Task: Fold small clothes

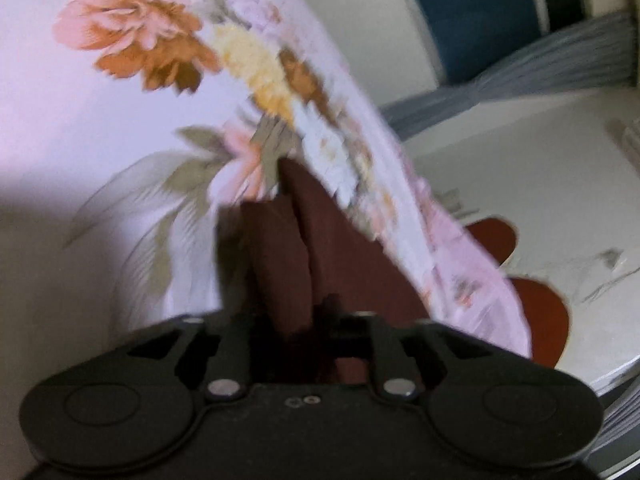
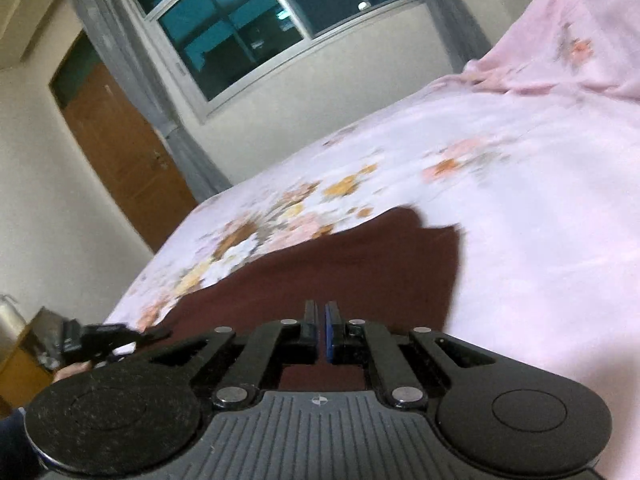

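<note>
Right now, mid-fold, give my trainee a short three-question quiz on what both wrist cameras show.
1. True or false: the maroon garment lies on a bare wooden floor.
2. Multiple choice: the jaws of the right gripper stand (A) wide apart, (B) closed together over the garment, (C) out of view.
3. Fill in: in the left wrist view, maroon cloth bunches up between the jaws of the left gripper, rising in folds toward the ____ bedsheet.

Key:
1. False: it lies on the floral bedsheet.
2. B.
3. Floral.
</note>
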`<action>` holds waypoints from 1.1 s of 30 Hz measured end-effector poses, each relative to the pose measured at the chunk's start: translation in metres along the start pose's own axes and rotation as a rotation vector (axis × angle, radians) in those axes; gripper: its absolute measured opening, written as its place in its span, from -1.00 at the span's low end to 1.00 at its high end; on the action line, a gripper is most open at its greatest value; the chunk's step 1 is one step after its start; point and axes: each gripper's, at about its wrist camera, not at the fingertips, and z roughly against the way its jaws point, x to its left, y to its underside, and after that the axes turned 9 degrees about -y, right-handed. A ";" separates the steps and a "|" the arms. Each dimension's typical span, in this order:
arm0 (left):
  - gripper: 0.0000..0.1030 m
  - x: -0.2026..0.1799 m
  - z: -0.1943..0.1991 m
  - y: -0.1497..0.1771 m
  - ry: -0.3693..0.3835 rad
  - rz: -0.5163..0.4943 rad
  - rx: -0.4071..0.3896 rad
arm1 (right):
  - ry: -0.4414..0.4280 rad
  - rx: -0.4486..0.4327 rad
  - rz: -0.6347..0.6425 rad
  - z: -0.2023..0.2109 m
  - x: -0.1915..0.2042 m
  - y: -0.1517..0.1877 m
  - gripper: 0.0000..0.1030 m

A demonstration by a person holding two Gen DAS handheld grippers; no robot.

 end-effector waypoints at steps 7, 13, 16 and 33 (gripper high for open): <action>0.00 0.008 0.020 0.013 -0.037 -0.016 -0.010 | 0.028 0.005 -0.002 0.014 -0.020 0.002 -0.94; -0.92 0.004 -0.004 0.010 0.014 0.071 -0.053 | 0.111 -0.058 -0.065 0.040 -0.052 -0.002 -0.94; -0.92 -0.022 0.011 0.010 0.062 0.075 -0.072 | 0.184 -0.102 -0.077 0.060 -0.077 -0.012 -0.94; -0.92 -0.306 -0.170 0.121 -0.143 -0.344 0.085 | 0.235 -0.217 -0.083 0.199 -0.174 -0.008 -0.94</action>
